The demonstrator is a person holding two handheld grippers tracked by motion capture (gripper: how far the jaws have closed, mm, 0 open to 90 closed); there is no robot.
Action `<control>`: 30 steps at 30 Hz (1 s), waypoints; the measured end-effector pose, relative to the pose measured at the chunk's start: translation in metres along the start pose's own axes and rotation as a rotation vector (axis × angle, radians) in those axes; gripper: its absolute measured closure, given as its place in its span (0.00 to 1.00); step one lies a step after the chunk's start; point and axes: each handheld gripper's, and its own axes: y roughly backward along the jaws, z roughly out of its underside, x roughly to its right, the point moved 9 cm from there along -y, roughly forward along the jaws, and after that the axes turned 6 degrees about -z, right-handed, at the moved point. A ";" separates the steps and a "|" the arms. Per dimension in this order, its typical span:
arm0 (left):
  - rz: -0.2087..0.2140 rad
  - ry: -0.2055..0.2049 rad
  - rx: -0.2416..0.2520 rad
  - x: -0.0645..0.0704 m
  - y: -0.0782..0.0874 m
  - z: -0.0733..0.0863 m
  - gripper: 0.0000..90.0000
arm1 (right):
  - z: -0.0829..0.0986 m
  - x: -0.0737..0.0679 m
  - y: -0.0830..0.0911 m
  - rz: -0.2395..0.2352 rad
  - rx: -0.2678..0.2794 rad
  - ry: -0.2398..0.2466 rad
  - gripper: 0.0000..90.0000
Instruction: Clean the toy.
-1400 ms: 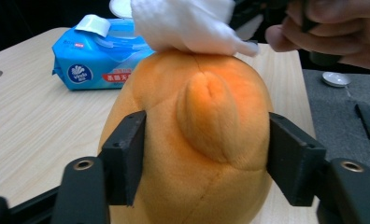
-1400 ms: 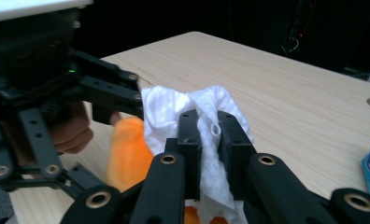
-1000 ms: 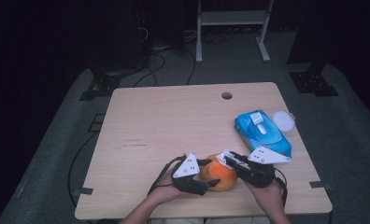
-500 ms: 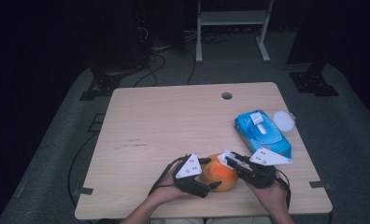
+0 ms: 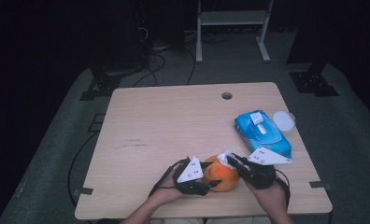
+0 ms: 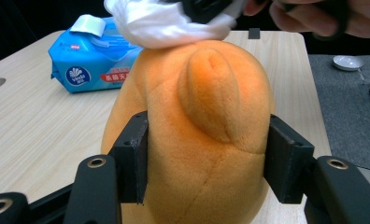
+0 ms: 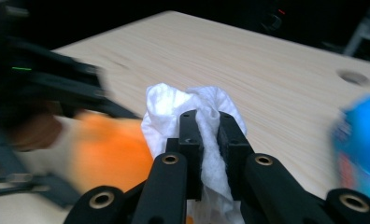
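Dark lab: cables, stand bases

Left gripper fingers spread wide, clamped on both sides of what sits between them. Right gripper fingers nearly closed, pinching something thin between them. Both hands low, grippers angled toward each other, fingertips close together.
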 end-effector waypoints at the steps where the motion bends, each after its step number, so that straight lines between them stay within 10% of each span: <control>1: 0.002 0.000 0.001 0.000 0.000 0.000 0.46 | 0.003 0.006 0.002 -0.010 0.004 -0.052 0.91; 3: 0.006 0.002 0.002 0.000 -0.001 0.000 0.46 | 0.003 0.005 0.004 -0.023 0.008 -0.067 0.91; 9: 0.008 0.034 0.003 -0.004 0.000 0.003 0.44 | -0.009 -0.043 -0.003 -0.115 0.008 0.088 0.92; 15: 0.036 0.044 0.009 -0.002 -0.004 0.003 0.24 | -0.003 -0.016 0.000 -0.062 -0.003 0.017 0.92; 27: -0.055 0.001 -0.011 -0.006 0.004 -0.010 0.51 | -0.023 -0.057 0.006 -0.053 0.029 0.188 0.92; 30: -0.069 -0.027 -0.019 -0.008 0.008 -0.010 0.51 | -0.019 -0.047 0.004 -0.068 0.036 0.127 0.92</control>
